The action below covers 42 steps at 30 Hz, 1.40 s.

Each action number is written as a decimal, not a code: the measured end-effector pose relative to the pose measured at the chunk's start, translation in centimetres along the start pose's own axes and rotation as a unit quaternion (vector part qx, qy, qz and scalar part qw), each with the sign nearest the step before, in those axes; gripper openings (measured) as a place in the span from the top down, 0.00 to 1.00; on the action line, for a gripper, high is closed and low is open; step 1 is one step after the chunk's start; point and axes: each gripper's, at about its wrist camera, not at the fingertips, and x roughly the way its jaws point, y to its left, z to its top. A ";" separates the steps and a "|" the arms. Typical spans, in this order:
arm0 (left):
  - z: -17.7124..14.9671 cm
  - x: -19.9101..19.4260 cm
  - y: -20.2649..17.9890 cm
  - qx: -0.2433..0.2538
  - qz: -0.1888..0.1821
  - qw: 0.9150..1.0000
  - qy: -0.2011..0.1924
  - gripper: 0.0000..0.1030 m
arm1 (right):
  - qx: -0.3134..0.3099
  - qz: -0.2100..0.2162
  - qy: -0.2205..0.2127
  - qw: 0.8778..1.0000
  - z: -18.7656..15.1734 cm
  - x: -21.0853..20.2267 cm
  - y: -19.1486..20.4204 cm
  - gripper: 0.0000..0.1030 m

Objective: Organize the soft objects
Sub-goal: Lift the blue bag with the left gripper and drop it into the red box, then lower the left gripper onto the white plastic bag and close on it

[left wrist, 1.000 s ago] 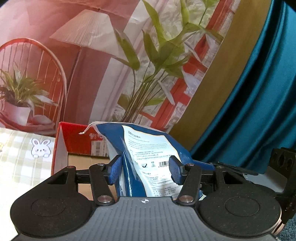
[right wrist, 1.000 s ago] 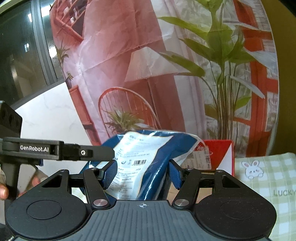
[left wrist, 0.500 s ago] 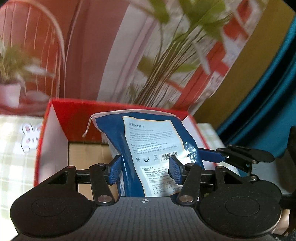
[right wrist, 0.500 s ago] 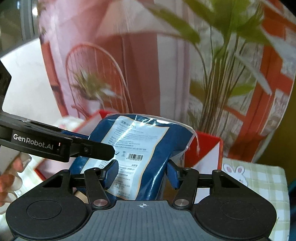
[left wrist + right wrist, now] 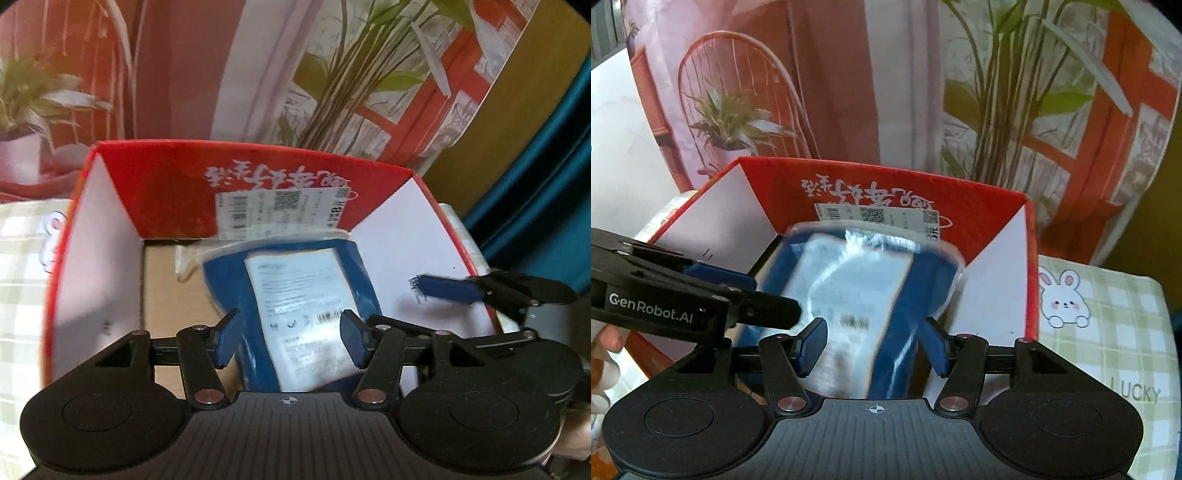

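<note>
In the left wrist view, the left gripper filled the lower frame, jaws partly apart and opening, the blue bag between the pads; the left pad stood just clear, the right pad's contact was unclear. The bag lay inside the red box, right of centre.

In the right wrist view, the right gripper sat low centre, jaws opening around the blurred bag; whether its pads pressed was unclear. The left gripper reached in from the left edge.

Warm indoor light, motion blur on the blue bag, glare on its film, fisheye-bowed edges, dark corners
</note>
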 end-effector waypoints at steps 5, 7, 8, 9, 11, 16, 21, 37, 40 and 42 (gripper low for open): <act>-0.9 -4.0 0.4 0.011 0.028 0.998 -0.049 0.28 | 0.006 -0.011 -0.034 0.999 -0.7 -2.2 0.5 0.14; -1.6 -6.0 0.6 0.011 0.039 0.996 -0.079 0.24 | 0.016 -0.009 -0.056 0.998 -1.3 -3.6 0.8 0.05; -1.9 -6.9 0.6 0.010 0.043 0.995 -0.093 0.21 | 0.021 -0.009 -0.068 0.997 -1.5 -4.3 0.9 0.01; -2.5 -7.9 0.7 0.010 0.045 0.993 -0.110 0.20 | 0.029 -0.008 -0.081 0.996 -1.9 -5.0 1.0 0.01; -3.5 -9.6 0.6 0.015 0.047 0.990 -0.136 0.12 | 0.044 -0.006 -0.098 0.994 -2.6 -6.3 1.1 0.00; -6.2 -12.5 -0.8 0.052 0.086 0.981 -0.164 0.09 | 0.069 -0.003 -0.136 0.988 -4.1 -9.1 1.3 0.00; -8.8 -13.3 -0.9 0.049 0.120 0.980 -0.151 0.09 | 0.082 -0.001 -0.158 0.984 -5.4 -10.9 1.6 0.00; -11.8 -11.5 1.9 -0.011 0.124 0.988 -0.092 0.10 | 0.036 -0.011 -0.104 0.994 -10.3 -9.9 3.8 0.00; -12.4 -10.9 2.2 -0.017 0.113 0.990 -0.080 0.10 | 0.056 -0.005 -0.071 0.996 -10.4 -9.0 3.4 0.00; -12.6 -10.5 2.4 -0.022 0.106 0.991 -0.072 0.11 | 0.079 0.013 -0.065 0.995 -10.6 -8.7 2.6 0.00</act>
